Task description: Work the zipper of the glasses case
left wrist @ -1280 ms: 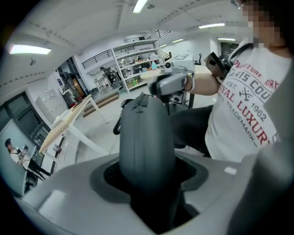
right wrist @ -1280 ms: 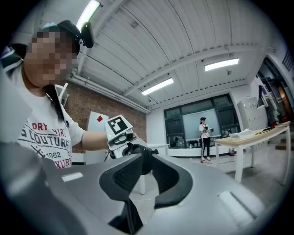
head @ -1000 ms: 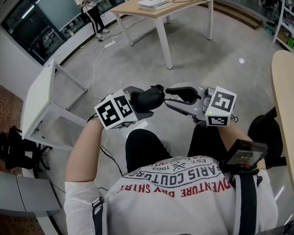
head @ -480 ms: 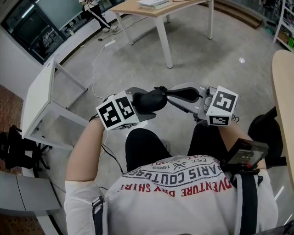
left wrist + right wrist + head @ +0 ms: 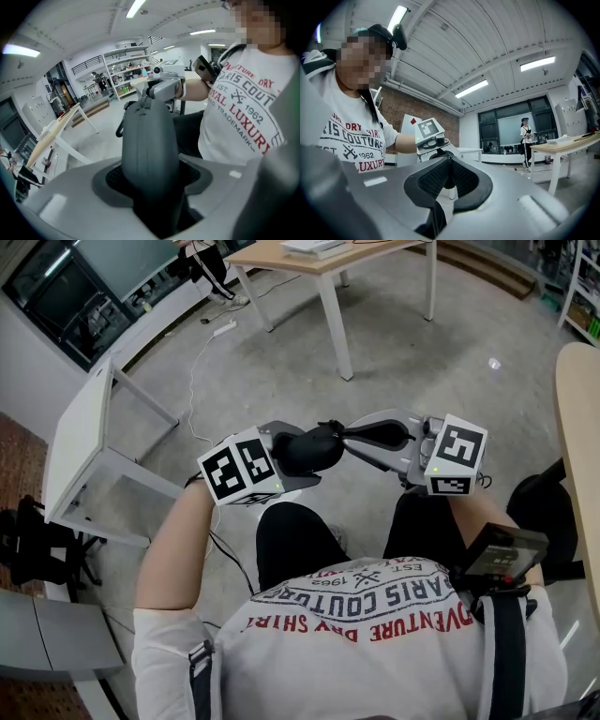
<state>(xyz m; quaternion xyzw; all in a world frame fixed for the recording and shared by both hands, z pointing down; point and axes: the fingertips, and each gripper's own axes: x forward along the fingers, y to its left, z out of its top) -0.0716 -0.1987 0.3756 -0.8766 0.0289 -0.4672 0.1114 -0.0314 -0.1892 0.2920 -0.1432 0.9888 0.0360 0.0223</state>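
Note:
A dark grey glasses case is held in the air above the person's lap, my left gripper shut across its body. In the left gripper view the case stands upright between the jaws and hides most of the pads. My right gripper comes in from the right to the case's end, where a small zipper pull sticks out. Its jaws are closing, the tips nearly together, with a small dark piece pinched between them, which I take for the pull.
A white side table stands on the left, and a wooden table at the back. A round tabletop edge is at the right. A cable runs over the concrete floor. A person stands far off by the windows.
The right gripper's jaws have closed from wide apart to nearly together at the case's end. Both grippers have drifted slightly right. The person in the background has moved off.

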